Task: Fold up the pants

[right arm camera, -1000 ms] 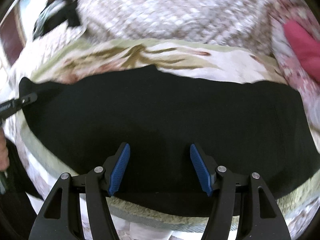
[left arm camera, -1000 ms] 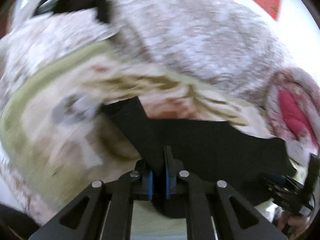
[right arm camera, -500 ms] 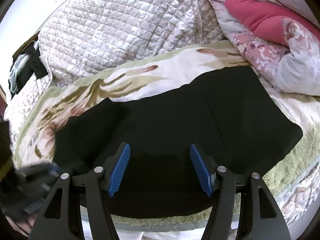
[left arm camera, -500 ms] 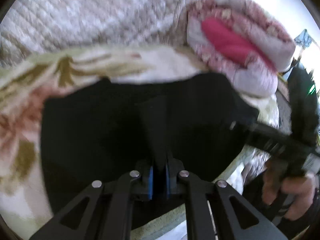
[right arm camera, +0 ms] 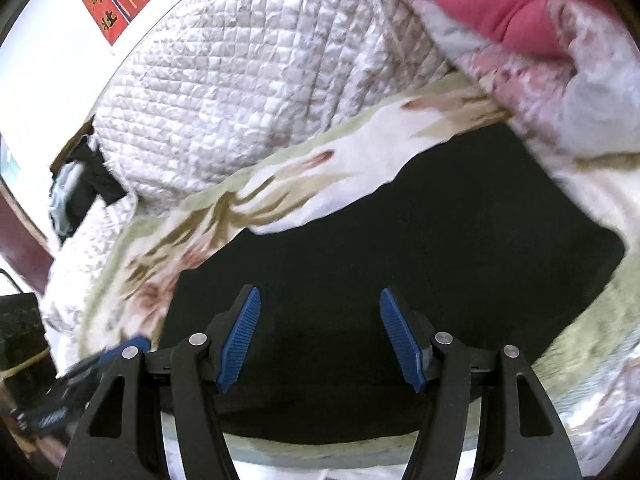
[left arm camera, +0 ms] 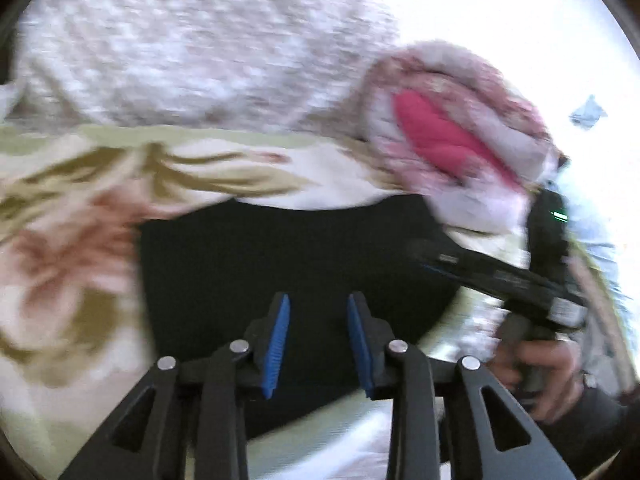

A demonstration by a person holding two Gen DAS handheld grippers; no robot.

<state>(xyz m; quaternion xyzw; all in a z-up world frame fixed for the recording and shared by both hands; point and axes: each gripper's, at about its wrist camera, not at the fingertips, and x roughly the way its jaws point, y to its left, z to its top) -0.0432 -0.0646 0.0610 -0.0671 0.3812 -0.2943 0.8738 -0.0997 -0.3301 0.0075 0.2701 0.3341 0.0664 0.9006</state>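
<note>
The black pants [left arm camera: 288, 256] lie folded over on a floral blanket on the bed; they also show in the right wrist view [right arm camera: 440, 240]. My left gripper [left arm camera: 318, 340] is open and empty just above the pants' near edge. My right gripper [right arm camera: 320, 332] is open and empty above the near part of the pants. The right gripper also shows at the right of the left wrist view [left arm camera: 500, 276], held in a hand. The left gripper shows blurred at the lower left of the right wrist view [right arm camera: 92, 368].
The floral blanket [right arm camera: 248, 200] covers the bed's near part. A quilted beige cover [right arm camera: 260, 80] lies behind it. A rolled pink and floral duvet [right arm camera: 520, 28] sits at the right, close to the pants. Dark clothes [right arm camera: 80, 188] lie at the far left.
My left gripper was shut on the pants and carried the fabric across to the right; it is now open and the pants lie folded. My right gripper stayed open.
</note>
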